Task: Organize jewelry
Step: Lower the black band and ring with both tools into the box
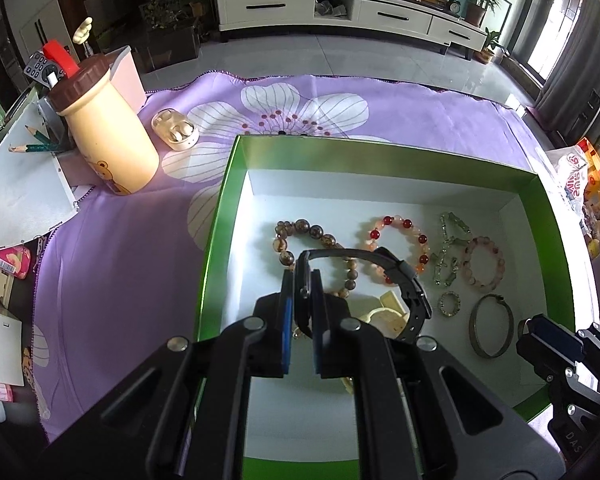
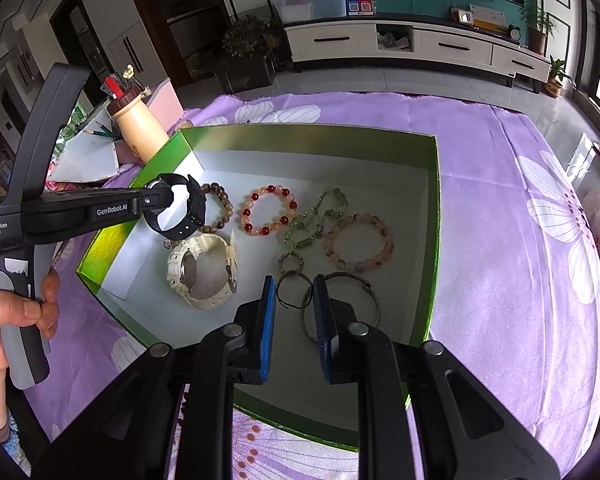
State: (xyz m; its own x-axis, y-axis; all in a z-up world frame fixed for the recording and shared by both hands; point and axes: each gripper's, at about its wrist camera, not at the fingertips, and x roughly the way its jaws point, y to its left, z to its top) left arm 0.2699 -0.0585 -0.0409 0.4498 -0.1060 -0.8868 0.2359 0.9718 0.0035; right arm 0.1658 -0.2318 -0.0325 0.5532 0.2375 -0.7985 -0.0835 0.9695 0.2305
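A person stands over a green box with a white floor, set on a purple flowered cloth. The left gripper pinches a black watch by its case and holds it in the air above the box's left side. Laid out below are a white watch, three beaded bracelets, a green chain, a small ring and a metal bangle. The right gripper hovers over a thin dark ring, its fingers spread and holding nothing. The step seems to be placing the black watch; next it likely needs lowering onto bare floor beside the white watch, then release. The left tool reads "GenRobot.AI" and "Data Acquisition System".
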